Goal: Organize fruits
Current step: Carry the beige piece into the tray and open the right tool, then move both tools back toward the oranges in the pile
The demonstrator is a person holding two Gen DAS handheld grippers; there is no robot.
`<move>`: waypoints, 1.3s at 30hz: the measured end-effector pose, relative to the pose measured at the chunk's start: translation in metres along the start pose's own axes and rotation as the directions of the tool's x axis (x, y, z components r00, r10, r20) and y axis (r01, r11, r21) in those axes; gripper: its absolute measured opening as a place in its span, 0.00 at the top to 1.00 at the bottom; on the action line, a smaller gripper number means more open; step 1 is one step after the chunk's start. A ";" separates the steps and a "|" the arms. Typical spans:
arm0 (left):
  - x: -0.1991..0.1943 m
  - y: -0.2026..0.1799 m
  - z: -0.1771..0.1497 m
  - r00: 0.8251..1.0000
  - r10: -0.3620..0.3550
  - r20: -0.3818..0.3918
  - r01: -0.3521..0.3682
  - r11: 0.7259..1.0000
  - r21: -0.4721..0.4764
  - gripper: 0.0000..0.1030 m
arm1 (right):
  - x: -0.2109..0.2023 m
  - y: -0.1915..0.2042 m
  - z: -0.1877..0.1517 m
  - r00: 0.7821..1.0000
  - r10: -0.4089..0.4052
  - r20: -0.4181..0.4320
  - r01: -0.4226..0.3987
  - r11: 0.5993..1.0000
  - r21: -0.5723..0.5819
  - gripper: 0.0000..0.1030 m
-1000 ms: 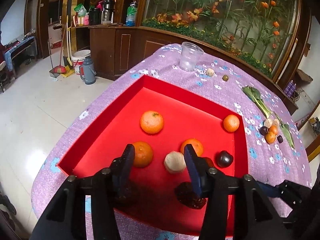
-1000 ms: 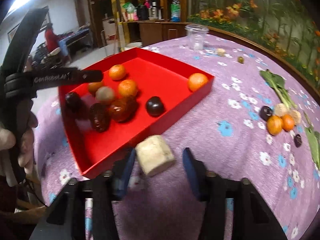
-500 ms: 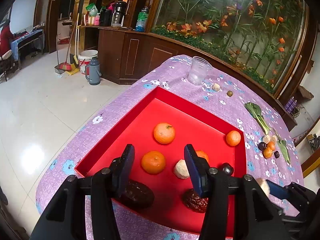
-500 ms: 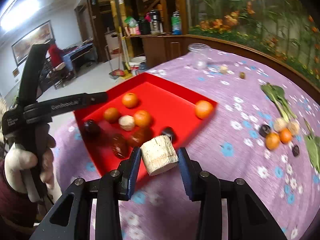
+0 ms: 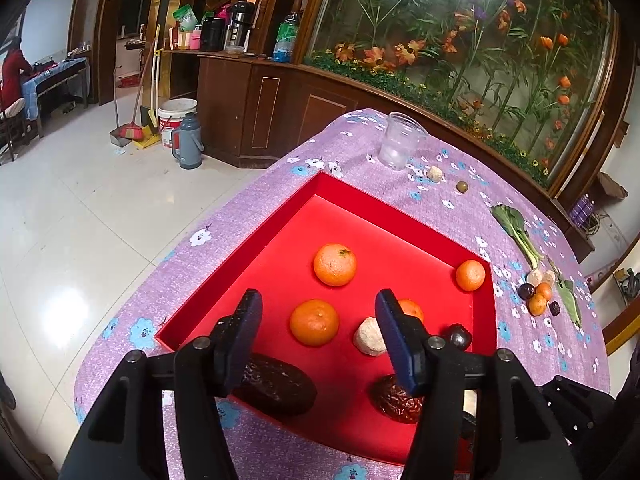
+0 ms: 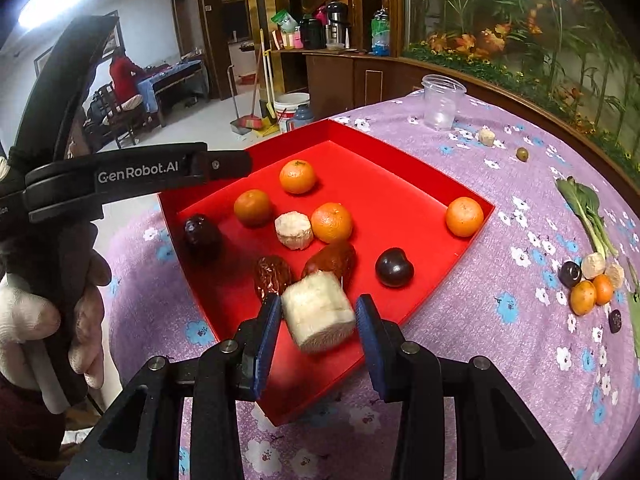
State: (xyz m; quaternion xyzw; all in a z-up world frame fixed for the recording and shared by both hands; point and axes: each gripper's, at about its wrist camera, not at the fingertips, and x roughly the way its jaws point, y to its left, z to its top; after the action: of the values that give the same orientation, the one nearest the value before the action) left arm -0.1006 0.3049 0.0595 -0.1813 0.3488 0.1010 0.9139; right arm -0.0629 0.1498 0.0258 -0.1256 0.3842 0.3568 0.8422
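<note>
The right gripper (image 6: 318,322) squeezes a pale white chunk (image 6: 318,312) between its two blue pads, up in the air over the near corner of the red tray (image 6: 400,152). The left gripper (image 5: 318,332) hangs over the near edge of the tray with its fingers wide apart and nothing between them. In the right wrist view, a hand (image 6: 44,316) in a white glove grips the left gripper's black handle.

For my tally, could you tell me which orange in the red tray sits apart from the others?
The orange in the red tray's far right corner; the other three cluster near the pale chunk.
</note>
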 end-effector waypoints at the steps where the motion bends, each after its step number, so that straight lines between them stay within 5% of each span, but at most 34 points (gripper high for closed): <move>1: 0.000 0.000 0.000 1.000 0.001 0.001 -0.001 1.000 0.000 0.44 | -0.001 0.000 0.000 1.000 0.001 0.003 -0.001 1.000 0.001 0.58; 10: -0.006 -0.008 0.001 1.000 -0.002 0.009 0.002 1.000 0.015 0.43 | -0.018 -0.009 -0.008 0.999 -0.010 0.039 0.008 0.999 0.052 0.58; 22: -0.015 -0.052 -0.007 0.999 -0.046 0.003 0.045 0.993 0.111 0.38 | -0.057 -0.066 -0.053 0.995 -0.072 0.074 0.045 0.950 0.310 0.54; 39: -0.046 -0.125 -0.037 0.998 -0.050 0.038 0.034 0.942 0.335 0.31 | -0.095 -0.102 -0.085 0.980 -0.150 0.129 0.076 0.887 0.456 0.50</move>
State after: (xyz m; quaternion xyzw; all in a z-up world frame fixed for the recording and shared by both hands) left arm -0.1178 0.1726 0.0975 -0.0288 0.3357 0.0252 0.9412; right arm -0.0822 -0.0120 0.0318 0.0788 0.3791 0.2177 0.8959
